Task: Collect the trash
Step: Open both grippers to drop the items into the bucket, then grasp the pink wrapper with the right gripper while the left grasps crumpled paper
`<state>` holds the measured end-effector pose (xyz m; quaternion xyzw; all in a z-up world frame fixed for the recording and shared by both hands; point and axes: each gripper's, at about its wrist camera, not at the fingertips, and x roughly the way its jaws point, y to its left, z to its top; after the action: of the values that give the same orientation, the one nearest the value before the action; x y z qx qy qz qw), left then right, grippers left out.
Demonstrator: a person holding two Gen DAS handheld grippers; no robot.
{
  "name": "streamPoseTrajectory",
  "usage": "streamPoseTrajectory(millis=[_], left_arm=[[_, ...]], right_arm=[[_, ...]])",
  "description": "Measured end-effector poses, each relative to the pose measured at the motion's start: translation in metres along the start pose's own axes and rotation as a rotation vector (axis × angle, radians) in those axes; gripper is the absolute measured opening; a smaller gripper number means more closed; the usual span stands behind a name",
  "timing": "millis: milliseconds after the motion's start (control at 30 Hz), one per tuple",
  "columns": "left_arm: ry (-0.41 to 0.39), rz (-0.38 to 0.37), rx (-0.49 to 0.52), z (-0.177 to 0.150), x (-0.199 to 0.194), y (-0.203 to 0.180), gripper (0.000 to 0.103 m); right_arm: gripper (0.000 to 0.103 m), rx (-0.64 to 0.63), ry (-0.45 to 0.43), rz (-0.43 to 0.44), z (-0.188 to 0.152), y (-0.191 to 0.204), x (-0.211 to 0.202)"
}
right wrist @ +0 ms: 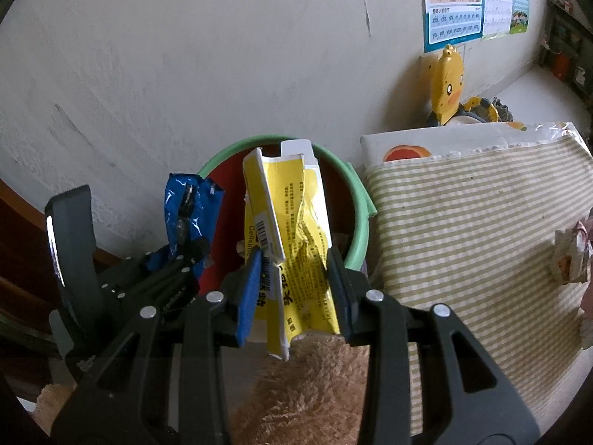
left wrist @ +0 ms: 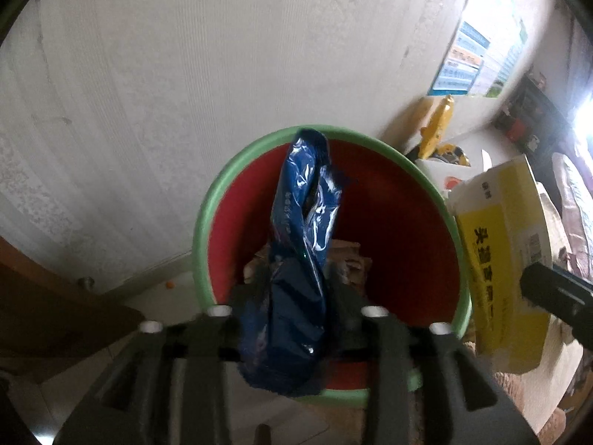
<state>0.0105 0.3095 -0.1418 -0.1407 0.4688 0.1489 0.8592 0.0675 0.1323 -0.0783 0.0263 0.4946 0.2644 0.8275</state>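
Two hand-held claws hang over a round bin (left wrist: 202,222) with a green rim and a red inner wall, standing on the floor against a pale, scuffed wall.

The left claw (left wrist: 296,278) points steeply down at the bin's mouth with a crumpled blue foil wrapper (left wrist: 304,204) standing upright between its fingers. Its jaws stand partly apart, and whether the pads press the foil on both sides cannot be told. The wrapper's top reaches up past the far rim; its lower end hangs over the near rim.

The right claw (right wrist: 292,274) is clamped on a flattened yellow-and-white carton (right wrist: 292,222), printed with black text and a barcode. Blue pads (right wrist: 252,289) press it from either side. The carton's upper end leans over the bin's opening, its lower end juts back toward the claw's body. From the left wrist view the same carton shows just right of the bin, outside the rim.

Brownish scraps (left wrist: 348,256) lie at the bottom of the bin. To the bin's right sits a striped green-and-cream cloth (right wrist: 463,222) over a flat surface, with a yellow duck-shaped toy (right wrist: 450,81) behind it and a lettered chart (right wrist: 454,3) on the wall above. Tan plush fur (right wrist: 315,382) fills the space beneath the right claw.
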Motion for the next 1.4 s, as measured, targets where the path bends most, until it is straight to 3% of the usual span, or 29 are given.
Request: streamPoseTrajectory(millis=[33, 133, 300, 400, 533, 700, 833, 900, 1033, 1067, 1100, 1200, 1400], left_arm=[[-0.007, -0.005, -0.017, -0.001, -0.001, 0.002, 0.061], [-0.007, -0.013, -0.033, -0.001, -0.002, 0.004, 0.062], [-0.020, 0.002, -0.011, -0.001, -0.011, 0.000, 0.067], [-0.025, -0.003, -0.015, 0.000, -0.017, -0.004, 0.067], [-0.044, -0.008, 0.019, 0.000, -0.028, -0.017, 0.067], [-0.054, -0.034, 0.060, -0.001, -0.037, -0.044, 0.067], [-0.056, -0.066, 0.129, -0.007, -0.044, -0.076, 0.067], [-0.050, -0.091, 0.174, -0.012, -0.047, -0.097, 0.067], [-0.034, -0.152, 0.270, -0.023, -0.057, -0.145, 0.067], [-0.030, -0.164, 0.292, -0.025, -0.059, -0.155, 0.067], [-0.026, -0.179, 0.324, -0.027, -0.062, -0.169, 0.067], [-0.012, -0.239, 0.396, -0.034, -0.067, -0.210, 0.067], [0.027, -0.338, 0.502, -0.042, -0.054, -0.290, 0.067]], right_arm=[[0.037, -0.003, 0.005, 0.014, 0.001, 0.001, 0.002], [0.045, -0.001, -0.004, 0.030, 0.001, 0.003, 0.002], [0.045, 0.030, -0.020, 0.036, -0.002, -0.008, -0.006], [0.046, 0.073, -0.050, 0.005, -0.010, -0.035, -0.023], [0.048, 0.213, -0.094, -0.113, -0.032, -0.107, -0.054], [0.048, 0.400, -0.158, -0.353, -0.064, -0.211, -0.104], [0.048, 0.456, -0.150, -0.473, -0.078, -0.265, -0.119], [0.048, 0.471, -0.145, -0.490, -0.080, -0.280, -0.118], [0.047, 0.481, -0.108, -0.448, -0.084, -0.301, -0.104], [0.042, 0.478, -0.100, -0.428, -0.085, -0.304, -0.100], [0.026, 0.475, -0.096, -0.404, -0.086, -0.306, -0.097], [0.012, 0.480, -0.110, -0.357, -0.091, -0.306, -0.100], [0.011, 0.535, -0.175, -0.256, -0.139, -0.290, -0.138]])
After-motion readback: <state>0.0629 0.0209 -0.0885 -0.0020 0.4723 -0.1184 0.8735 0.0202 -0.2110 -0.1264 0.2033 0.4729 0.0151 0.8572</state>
